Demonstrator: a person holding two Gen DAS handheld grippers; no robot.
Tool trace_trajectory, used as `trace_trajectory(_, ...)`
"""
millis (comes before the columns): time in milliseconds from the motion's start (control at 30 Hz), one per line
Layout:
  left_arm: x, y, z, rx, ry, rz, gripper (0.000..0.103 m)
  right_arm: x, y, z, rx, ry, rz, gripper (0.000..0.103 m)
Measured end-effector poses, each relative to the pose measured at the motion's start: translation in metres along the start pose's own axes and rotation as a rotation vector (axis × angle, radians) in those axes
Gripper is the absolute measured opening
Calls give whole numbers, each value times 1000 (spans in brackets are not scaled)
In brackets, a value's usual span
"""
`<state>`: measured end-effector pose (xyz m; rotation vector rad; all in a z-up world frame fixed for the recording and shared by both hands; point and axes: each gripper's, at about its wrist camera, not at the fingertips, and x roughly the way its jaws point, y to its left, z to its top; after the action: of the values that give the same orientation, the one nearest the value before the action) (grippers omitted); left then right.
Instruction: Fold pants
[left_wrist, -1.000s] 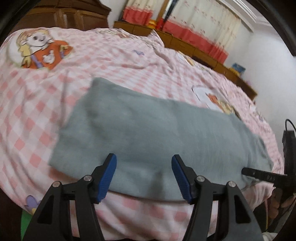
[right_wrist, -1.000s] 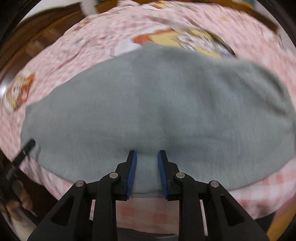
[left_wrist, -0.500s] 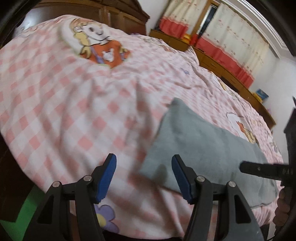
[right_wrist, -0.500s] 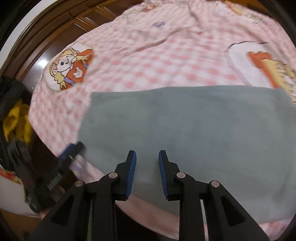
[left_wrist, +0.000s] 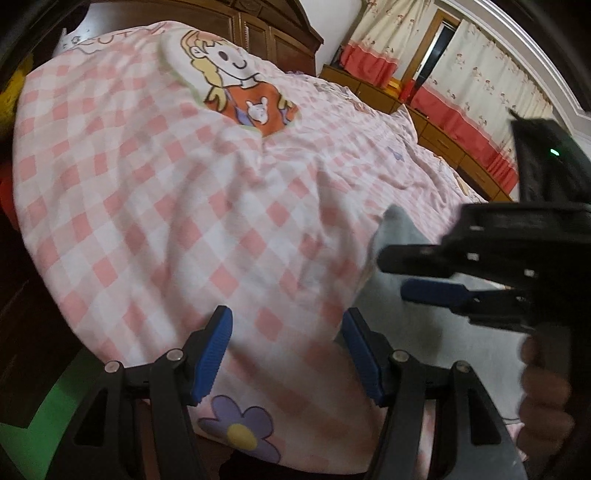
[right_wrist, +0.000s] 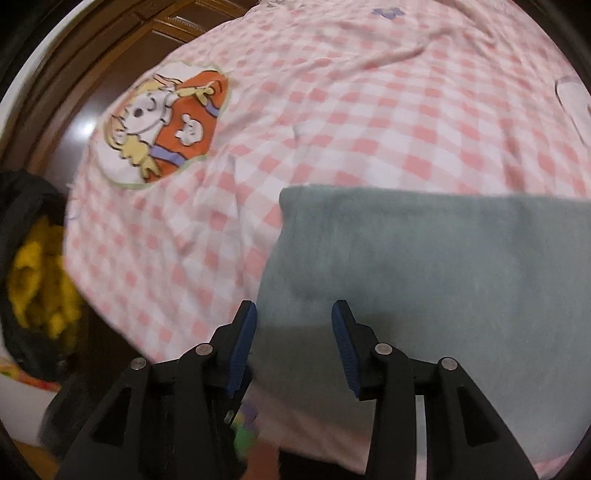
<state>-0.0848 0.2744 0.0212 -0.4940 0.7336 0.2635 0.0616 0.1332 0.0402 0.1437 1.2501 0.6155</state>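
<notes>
The grey pants (right_wrist: 436, 266) lie flat, folded into a long band, on the pink checked bed cover (right_wrist: 369, 129). My right gripper (right_wrist: 293, 332) is open over the band's left end near its front corner, nothing between its blue pads. In the left wrist view the pants (left_wrist: 399, 295) show only as a grey end at the right, partly hidden by the right gripper (left_wrist: 424, 273) reaching in from the right, held by a hand (left_wrist: 543, 398). My left gripper (left_wrist: 286, 350) is open over bare cover, just left of the pants' end.
A cartoon girl print (left_wrist: 236, 88) marks the cover further back. Dark wooden furniture (left_wrist: 266, 33) stands behind the bed and red-trimmed curtains (left_wrist: 461, 66) hang at the back right. A dark bag with yellow cloth (right_wrist: 37, 266) sits on the floor left of the bed.
Both grippers have swung left toward the pants' left end. The right gripper's jaws, narrow before, have spread open. The left gripper now faces mostly bare cover instead of the pants.
</notes>
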Motion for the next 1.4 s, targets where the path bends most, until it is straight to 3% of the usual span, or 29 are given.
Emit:
trace_trajectory(200, 2, 9, -2, -19, 7, 15, 65, 14, -2, -1, -12, -35, -58, 41)
trace_trajectory(267, 2, 8, -2, -17, 7, 18, 65, 12, -2, -3, -37, -48, -75, 24)
trace_trajectory(300, 1, 7, -2, -14, 7, 19, 65, 10, -4, -4, -35, -51, -57, 20)
trace_trajectory(333, 0, 5, -2, -7, 3, 21, 65, 7, -8, -4, -23, -48, -16, 8)
trace_trajectory(367, -2, 4, -2, -1, -1, 21, 65, 3, -12, -5, -6, -47, 23, 7)
trace_trajectory(500, -6, -1, -1, 14, -17, 15, 65, -29, -24, -15, -30, -120, 133, 7)
trace_trajectory(667, -11, -15, 2, 36, -31, -15, 65, -65, -50, -20, -2, -181, 173, 7)
trace_trajectory(1000, -4, -62, -2, 91, 12, -159, 65, -114, -110, -27, 92, -286, 199, 7)
trace_trajectory(1133, -4, -79, -7, 114, 40, -247, 65, -112, -127, -26, 141, -271, 222, 7)
trace_trajectory(1233, -9, -89, -13, 129, 46, -329, 73, -102, -128, -24, 157, -243, 241, 7)
trace_trajectory(1300, -12, -95, -19, 145, 46, -355, 81, -96, -126, -22, 157, -225, 255, 7)
trace_trajectory(1400, -12, -109, -29, 198, 35, -347, 84, -92, -121, -22, 148, -211, 286, 7)
